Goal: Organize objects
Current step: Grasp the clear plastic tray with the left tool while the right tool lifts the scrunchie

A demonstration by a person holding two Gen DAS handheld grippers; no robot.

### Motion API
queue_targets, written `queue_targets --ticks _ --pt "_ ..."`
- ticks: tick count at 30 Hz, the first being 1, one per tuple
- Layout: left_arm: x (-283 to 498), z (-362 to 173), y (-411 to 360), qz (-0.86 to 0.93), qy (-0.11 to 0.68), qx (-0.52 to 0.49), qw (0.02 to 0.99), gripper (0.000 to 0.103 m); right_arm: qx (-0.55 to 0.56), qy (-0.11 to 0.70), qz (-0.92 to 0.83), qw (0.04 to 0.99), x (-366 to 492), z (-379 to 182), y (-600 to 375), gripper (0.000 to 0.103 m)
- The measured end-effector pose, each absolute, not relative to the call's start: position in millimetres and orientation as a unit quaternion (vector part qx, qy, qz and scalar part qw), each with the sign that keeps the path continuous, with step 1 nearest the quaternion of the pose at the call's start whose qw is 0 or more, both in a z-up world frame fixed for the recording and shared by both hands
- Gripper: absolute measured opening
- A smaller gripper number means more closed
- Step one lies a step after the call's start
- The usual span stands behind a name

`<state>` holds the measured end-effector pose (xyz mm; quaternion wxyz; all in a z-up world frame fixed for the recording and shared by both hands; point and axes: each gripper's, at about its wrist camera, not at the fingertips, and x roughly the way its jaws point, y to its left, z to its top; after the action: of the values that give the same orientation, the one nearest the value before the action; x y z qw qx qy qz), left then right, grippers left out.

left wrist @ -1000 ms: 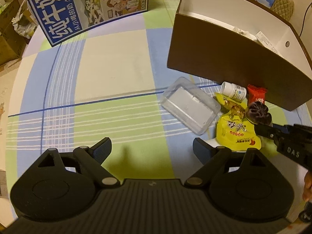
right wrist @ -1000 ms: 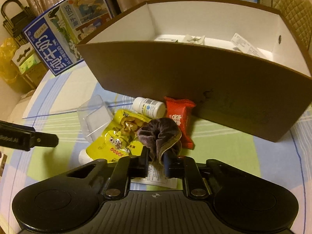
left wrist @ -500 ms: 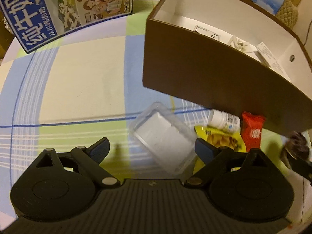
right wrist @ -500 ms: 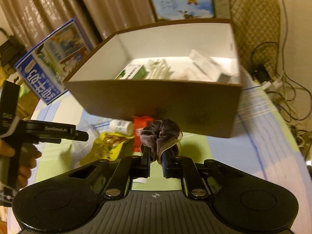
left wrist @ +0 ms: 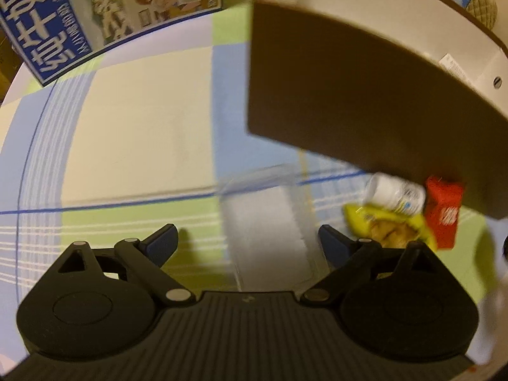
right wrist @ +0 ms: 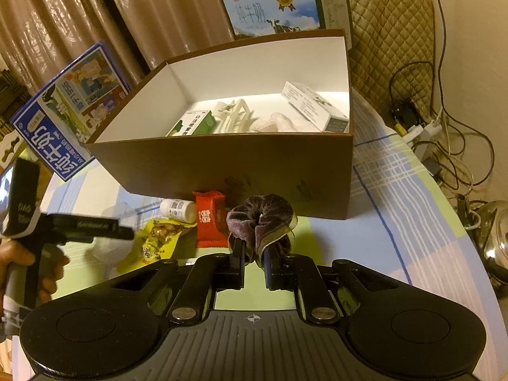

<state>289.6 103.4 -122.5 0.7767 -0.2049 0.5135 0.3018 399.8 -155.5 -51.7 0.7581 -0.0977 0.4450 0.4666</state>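
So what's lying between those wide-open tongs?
In the left wrist view, a clear plastic container lies on the tablecloth between the left tongs.

Dim warm yellow indoor light. Left wrist view motion-blurred, worst lower right. Right wrist view sharp. Fisheye bending, dark corners. Soft shadows under fingers.

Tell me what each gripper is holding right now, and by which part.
The right gripper pinches the dark brown velvet scrunchie by its lower fold. The left gripper is open, holding nothing.
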Motion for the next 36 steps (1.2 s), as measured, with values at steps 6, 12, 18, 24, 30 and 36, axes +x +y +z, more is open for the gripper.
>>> queue_targets --ticks 6,12,18,24,30,36 --pt "269.4 -122.8 115.2 0.295 0.516 -0.184 0.783 0.084 -0.101 0.45 0.467 0.754 400.0 -54.7 -155.0 0.008" --pt "284.7 -122.2 111.6 0.267 0.532 -0.14 0.791 0.078 -0.098 0.45 0.466 0.755 398.6 -53.1 -156.0 0.008" --pt "281.6 -124.0 109.4 0.252 0.533 -0.149 0.794 0.063 -0.096 0.452 0.458 0.759 398.3 -52.6 -162.1 0.008" --pt "280.2 -120.7 104.8 0.242 0.532 -0.145 0.798 0.052 -0.097 0.448 0.464 0.758 393.8 -49.1 -163.8 0.008" --pt "266.7 -114.6 101.1 0.24 0.527 -0.152 0.801 0.052 -0.095 0.441 0.47 0.758 390.2 -43.3 -165.6 0.008" --pt "253.1 -87.2 95.8 0.233 0.506 -0.153 0.817 0.052 -0.09 0.43 0.484 0.757 386.6 -32.8 -167.1 0.008"
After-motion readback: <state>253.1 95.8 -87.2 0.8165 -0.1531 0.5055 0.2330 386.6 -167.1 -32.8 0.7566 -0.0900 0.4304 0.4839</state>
